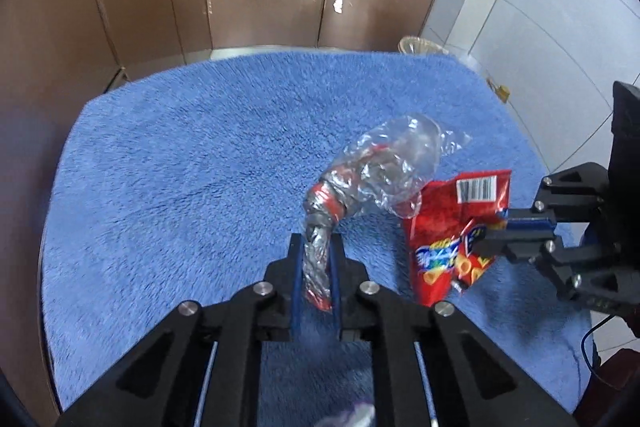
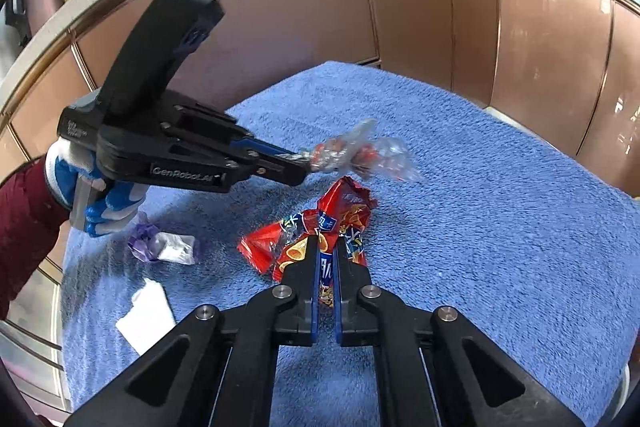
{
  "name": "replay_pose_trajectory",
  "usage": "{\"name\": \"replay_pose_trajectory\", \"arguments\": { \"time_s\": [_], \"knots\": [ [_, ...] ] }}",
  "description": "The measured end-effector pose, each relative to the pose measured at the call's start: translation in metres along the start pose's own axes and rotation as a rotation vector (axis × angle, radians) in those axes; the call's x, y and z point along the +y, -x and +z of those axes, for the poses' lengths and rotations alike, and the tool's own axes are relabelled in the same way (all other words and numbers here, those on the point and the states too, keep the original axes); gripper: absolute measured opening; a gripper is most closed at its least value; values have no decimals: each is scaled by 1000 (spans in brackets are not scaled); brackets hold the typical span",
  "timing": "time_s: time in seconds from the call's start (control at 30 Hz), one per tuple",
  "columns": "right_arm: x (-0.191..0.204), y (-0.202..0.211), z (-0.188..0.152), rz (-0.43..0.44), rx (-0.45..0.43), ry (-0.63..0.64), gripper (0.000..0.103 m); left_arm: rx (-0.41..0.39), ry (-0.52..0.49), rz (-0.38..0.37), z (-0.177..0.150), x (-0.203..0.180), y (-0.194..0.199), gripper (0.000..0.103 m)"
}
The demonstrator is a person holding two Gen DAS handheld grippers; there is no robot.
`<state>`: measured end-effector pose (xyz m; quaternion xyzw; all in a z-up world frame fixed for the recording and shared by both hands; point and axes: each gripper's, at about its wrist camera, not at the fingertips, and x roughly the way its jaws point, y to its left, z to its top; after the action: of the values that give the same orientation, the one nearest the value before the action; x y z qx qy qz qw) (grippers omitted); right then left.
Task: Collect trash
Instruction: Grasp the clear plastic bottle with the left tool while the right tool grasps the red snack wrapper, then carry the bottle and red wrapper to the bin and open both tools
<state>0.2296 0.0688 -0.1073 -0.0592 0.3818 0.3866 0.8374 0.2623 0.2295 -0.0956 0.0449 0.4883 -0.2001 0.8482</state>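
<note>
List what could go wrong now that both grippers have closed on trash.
1. The left gripper pinches only the twisted tail of the crumpled clear plastic wrap; it may slip out when lifted.
2. The right gripper grips the red snack bag near one edge, so it could tear or swing.
3. The purple wrapper and white tissue could be overlooked.

We note open blue towel (image 2: 500,219) on our right; purple wrapper (image 2: 162,241) and white tissue (image 2: 146,311) crowd the left.
</note>
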Motion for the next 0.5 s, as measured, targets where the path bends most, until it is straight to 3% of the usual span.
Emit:
{"name": "replay_pose_trajectory", "arguments": {
  "time_s": [0.23, 0.5],
  "knots": [
    [12, 45, -6, -32, -56, 0, 5, -88, 34, 51, -15, -11, 57, 10],
    [12, 109, -17, -73, -145, -35, 5, -162, -1, 87, -20, -55, 114, 10]
  ]
}}
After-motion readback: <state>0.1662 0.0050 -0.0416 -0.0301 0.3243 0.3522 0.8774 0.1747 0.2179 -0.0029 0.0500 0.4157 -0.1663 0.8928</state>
